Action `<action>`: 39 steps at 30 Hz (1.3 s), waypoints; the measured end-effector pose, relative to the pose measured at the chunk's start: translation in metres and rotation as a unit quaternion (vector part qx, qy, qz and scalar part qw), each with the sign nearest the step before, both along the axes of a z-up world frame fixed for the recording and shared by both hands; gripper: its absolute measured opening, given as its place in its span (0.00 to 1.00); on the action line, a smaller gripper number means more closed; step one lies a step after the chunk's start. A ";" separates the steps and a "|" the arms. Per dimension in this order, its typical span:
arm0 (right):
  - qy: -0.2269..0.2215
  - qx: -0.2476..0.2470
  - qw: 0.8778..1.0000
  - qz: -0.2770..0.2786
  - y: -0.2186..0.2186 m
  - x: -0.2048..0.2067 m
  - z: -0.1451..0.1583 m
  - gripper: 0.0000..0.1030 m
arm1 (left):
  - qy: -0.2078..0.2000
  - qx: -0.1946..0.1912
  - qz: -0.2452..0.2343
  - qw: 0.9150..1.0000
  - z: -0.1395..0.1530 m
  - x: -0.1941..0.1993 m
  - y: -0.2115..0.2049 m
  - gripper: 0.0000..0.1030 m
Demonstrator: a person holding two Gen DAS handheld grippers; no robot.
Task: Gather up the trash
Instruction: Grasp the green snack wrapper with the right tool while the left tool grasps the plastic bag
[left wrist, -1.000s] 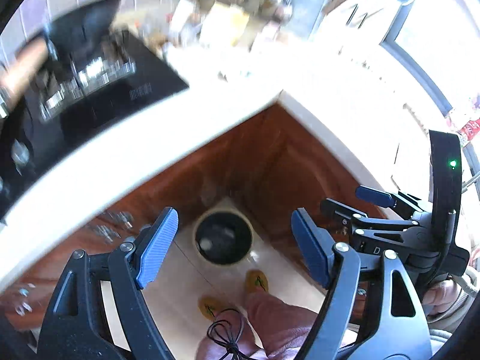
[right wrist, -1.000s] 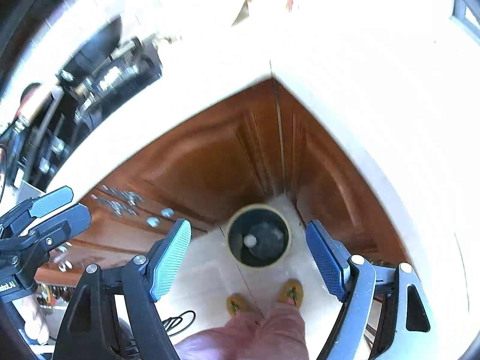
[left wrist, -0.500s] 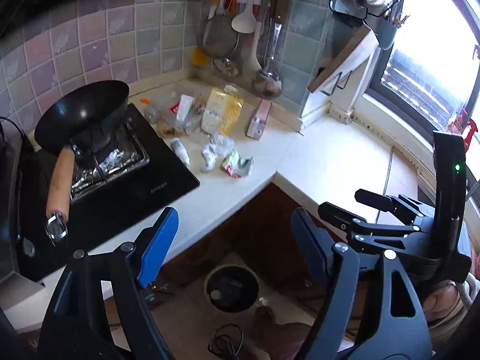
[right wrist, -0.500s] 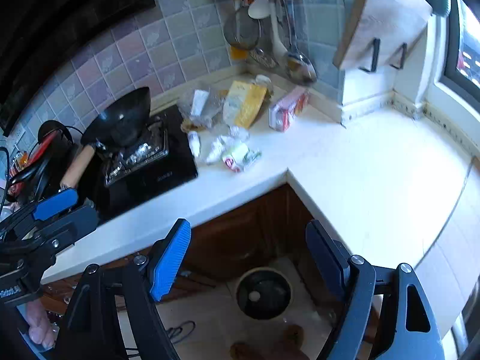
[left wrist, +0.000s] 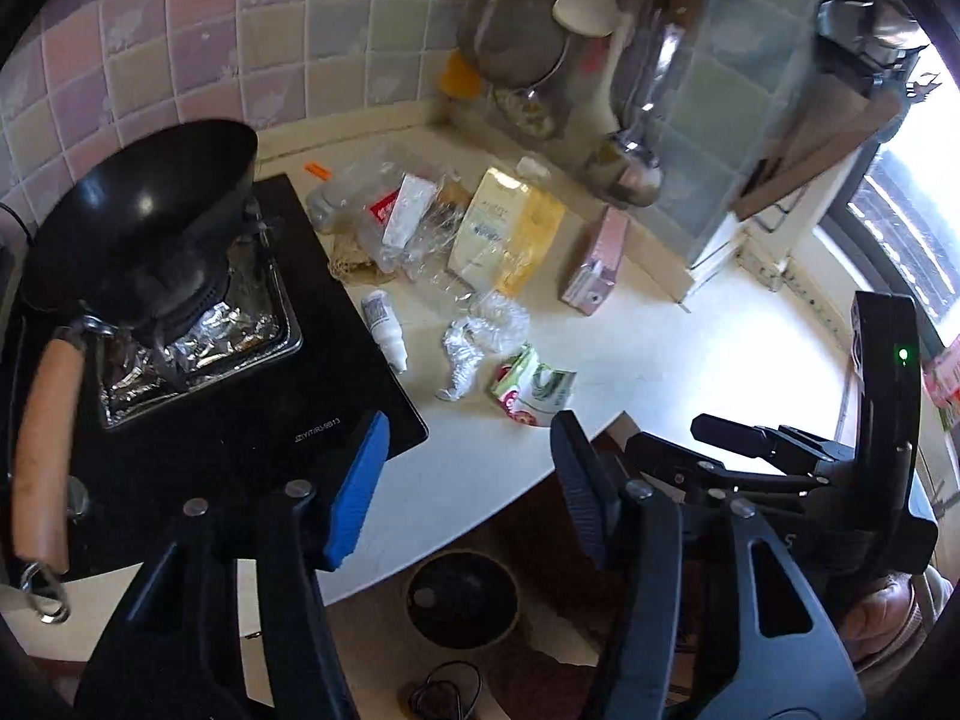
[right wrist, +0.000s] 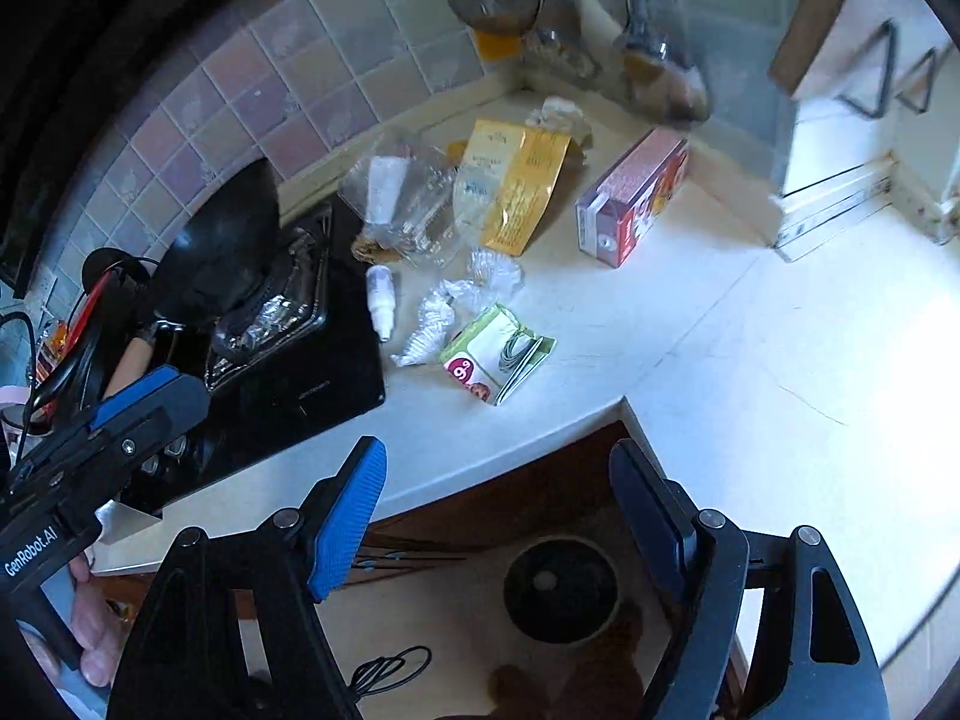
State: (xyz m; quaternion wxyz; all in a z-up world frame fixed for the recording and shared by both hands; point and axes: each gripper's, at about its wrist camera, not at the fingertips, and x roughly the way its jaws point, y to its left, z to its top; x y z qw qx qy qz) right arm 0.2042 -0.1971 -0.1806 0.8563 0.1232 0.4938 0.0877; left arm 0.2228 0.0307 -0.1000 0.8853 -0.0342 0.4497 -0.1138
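Trash lies on the white counter [left wrist: 660, 360]: a crushed green-and-white carton [left wrist: 531, 387] [right wrist: 495, 354], crumpled clear plastic [left wrist: 480, 336] [right wrist: 456, 300], a small white bottle [left wrist: 384, 327] [right wrist: 381, 300], a yellow pouch [left wrist: 510, 231] [right wrist: 516, 192], a pink carton [left wrist: 594, 264] [right wrist: 633, 198] and a clear bag with a white tube [left wrist: 402, 216] [right wrist: 396, 198]. My left gripper [left wrist: 471, 426] hovers short of the crushed carton, its jaws closing with nothing between them. My right gripper [right wrist: 498, 447] hangs over the counter's front edge, its jaws closing slightly and empty. A round dark bin [left wrist: 462, 600] [right wrist: 561, 588] stands on the floor below.
A black wok [left wrist: 150, 210] with a wooden handle sits on the black cooktop [left wrist: 240, 408] at the left. Utensils [left wrist: 522, 42] hang on the tiled wall, and a cutting board [left wrist: 810, 144] leans at the right. Wooden cabinet doors [right wrist: 510, 492] lie under the counter, and a cable [right wrist: 390, 672] is on the floor.
Both grippers have come up from over the floor bin and moved in toward the trash on the counter. The left jaws stand narrower than before.
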 end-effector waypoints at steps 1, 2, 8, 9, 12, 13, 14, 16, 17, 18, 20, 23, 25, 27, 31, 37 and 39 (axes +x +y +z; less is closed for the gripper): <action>0.011 0.006 1.000 0.002 -0.003 0.012 -0.011 0.73 | 0.006 0.002 0.003 1.000 -0.006 0.006 -0.001 0.48; 0.024 0.014 1.000 0.005 -0.006 0.024 -0.021 0.72 | 0.016 0.004 0.009 1.000 -0.015 0.016 -0.003 0.47; 0.094 0.056 0.994 0.019 -0.015 0.084 -0.081 0.61 | 0.060 0.013 0.036 0.997 -0.056 0.050 -0.005 0.46; 0.098 0.062 0.993 0.023 -0.015 0.090 -0.087 0.59 | 0.065 0.015 0.040 0.997 -0.061 0.054 -0.005 0.46; 0.081 0.057 0.994 0.039 -0.009 0.104 -0.088 0.58 | 0.075 0.016 0.047 0.996 -0.070 0.062 -0.004 0.46; 0.080 0.058 0.994 0.041 -0.007 0.107 -0.088 0.56 | 0.077 0.017 0.050 0.996 -0.073 0.064 -0.004 0.46; 0.077 0.055 0.995 0.044 -0.005 0.112 -0.088 0.54 | 0.078 0.017 0.051 0.995 -0.075 0.066 -0.004 0.46; 0.074 0.040 0.995 0.048 0.000 0.119 -0.088 0.38 | 0.081 0.017 0.055 0.995 -0.077 0.070 -0.003 0.46; 0.072 0.031 0.995 0.053 0.003 0.122 -0.089 0.33 | 0.083 0.015 0.055 0.995 -0.078 0.072 -0.003 0.46; 0.071 0.023 0.996 0.057 0.005 0.124 -0.089 0.23 | 0.086 0.014 0.055 0.995 -0.080 0.075 -0.003 0.46; 0.069 0.011 0.996 0.060 0.005 0.127 -0.089 0.14 | 0.090 0.011 0.053 0.995 -0.082 0.079 -0.005 0.46; 0.059 -0.003 0.997 0.044 -0.004 0.132 -0.088 0.09 | 0.097 0.004 0.047 0.994 -0.085 0.088 -0.010 0.46; 0.051 -0.011 0.998 0.031 -0.015 0.132 -0.087 0.08 | 0.103 -0.002 0.044 0.994 -0.088 0.095 -0.014 0.46; 0.048 -0.015 0.999 0.016 -0.029 0.133 -0.086 0.08 | 0.110 -0.009 0.039 0.993 -0.092 0.102 -0.019 0.46; 0.051 -0.012 0.999 -0.007 -0.052 0.131 -0.087 0.08 | 0.119 -0.009 0.026 0.992 -0.101 0.116 -0.035 0.46; 0.052 -0.008 0.998 -0.018 -0.072 0.127 -0.087 0.08 | 0.128 0.008 0.007 0.992 -0.114 0.128 -0.057 0.31; 0.053 -0.006 0.998 -0.019 -0.077 0.125 -0.087 0.08 | 0.133 0.021 0.006 0.991 -0.119 0.133 -0.064 0.29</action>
